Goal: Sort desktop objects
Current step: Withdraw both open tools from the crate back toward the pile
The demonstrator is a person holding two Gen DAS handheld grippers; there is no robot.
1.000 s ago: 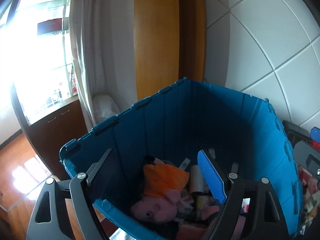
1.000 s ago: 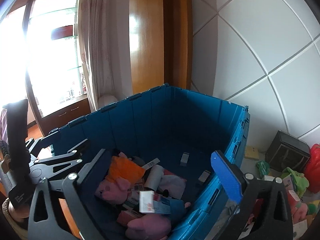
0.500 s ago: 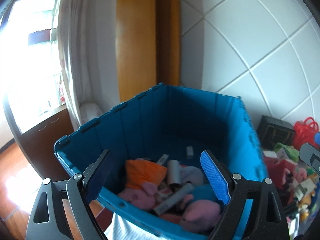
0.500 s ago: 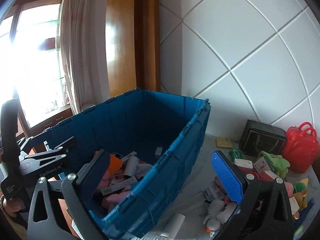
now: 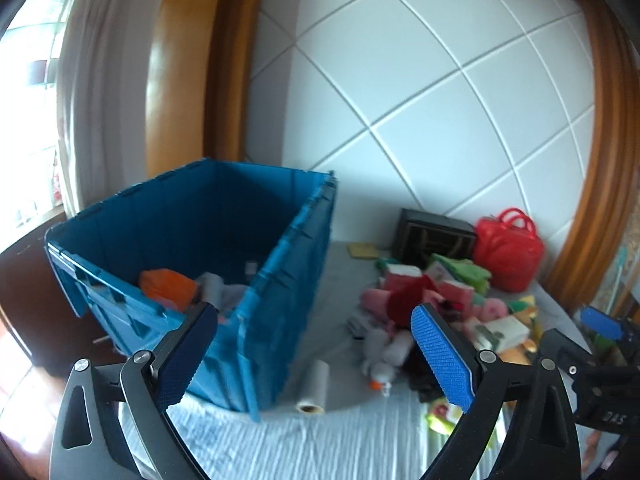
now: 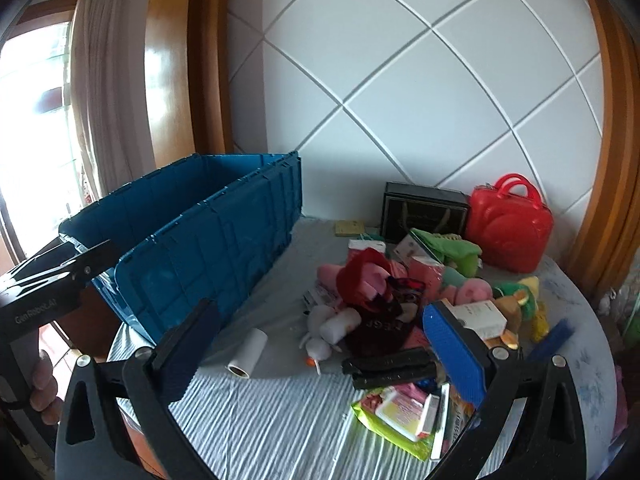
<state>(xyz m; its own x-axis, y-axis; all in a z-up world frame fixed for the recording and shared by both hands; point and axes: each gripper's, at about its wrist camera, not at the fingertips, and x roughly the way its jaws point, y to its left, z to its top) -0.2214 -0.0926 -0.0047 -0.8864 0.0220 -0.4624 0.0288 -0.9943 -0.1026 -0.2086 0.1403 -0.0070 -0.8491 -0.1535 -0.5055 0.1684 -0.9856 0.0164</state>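
Note:
A blue crate stands at the left of the striped table and holds an orange plush among other items. A heap of toys and boxes covers the table's right half. My left gripper hovers open and empty over the crate's near right corner. My right gripper is open and empty above the table, just in front of the heap. A white paper roll lies beside the crate. A black folding umbrella lies by the right gripper's blue pad.
A red toy case and a black box stand against the tiled wall. A green snack packet lies at the front right. A hand holds the left gripper at the left edge. Bare striped cloth spreads at the front.
Both grippers have swung right from above the crate's inside toward the table, still open and empty. The heap of toys has come into view.

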